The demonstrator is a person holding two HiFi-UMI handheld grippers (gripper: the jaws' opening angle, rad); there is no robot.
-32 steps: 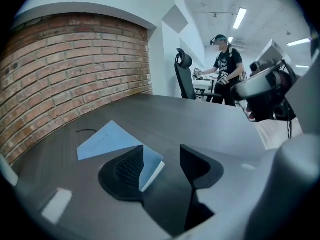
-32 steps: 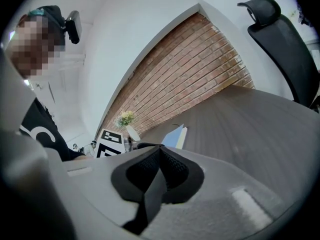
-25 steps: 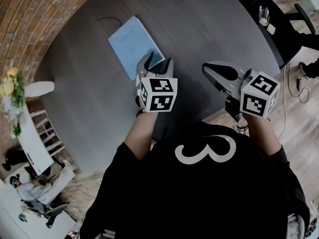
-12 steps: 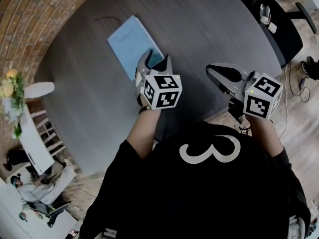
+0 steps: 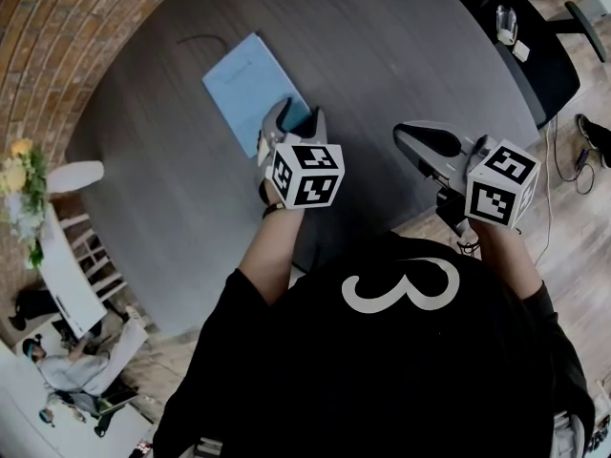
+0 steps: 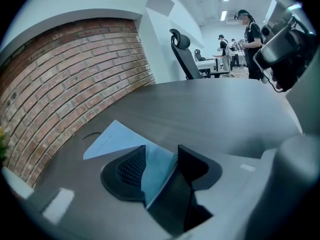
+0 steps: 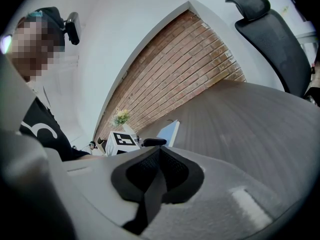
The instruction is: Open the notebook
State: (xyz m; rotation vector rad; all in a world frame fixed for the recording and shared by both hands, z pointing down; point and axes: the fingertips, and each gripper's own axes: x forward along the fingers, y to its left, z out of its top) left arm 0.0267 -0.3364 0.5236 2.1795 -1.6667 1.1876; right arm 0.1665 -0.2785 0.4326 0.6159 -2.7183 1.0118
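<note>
A light blue notebook (image 5: 246, 82) lies shut on the dark round table (image 5: 382, 46), and it also shows in the left gripper view (image 6: 107, 141). My left gripper (image 5: 291, 117) reaches down to its near corner. That corner sits between the two black pads (image 6: 131, 166). The jaws have just been closing around it, but a wide gap remains and the pads do not press on it. My right gripper (image 5: 409, 137) hovers over the table's near edge, apart from the notebook. Its jaws meet with nothing between them (image 7: 159, 151).
A thin black cord (image 5: 200, 38) lies on the table beyond the notebook. A black office chair (image 5: 535, 55) stands at the far right. A brick wall (image 5: 57, 36) curves along the left, with flowers (image 5: 21, 165) and a white shelf (image 5: 72, 256) below it.
The left gripper has rolled slightly and its jaws have narrowed around the notebook's near corner. The right gripper has stayed where it was.
</note>
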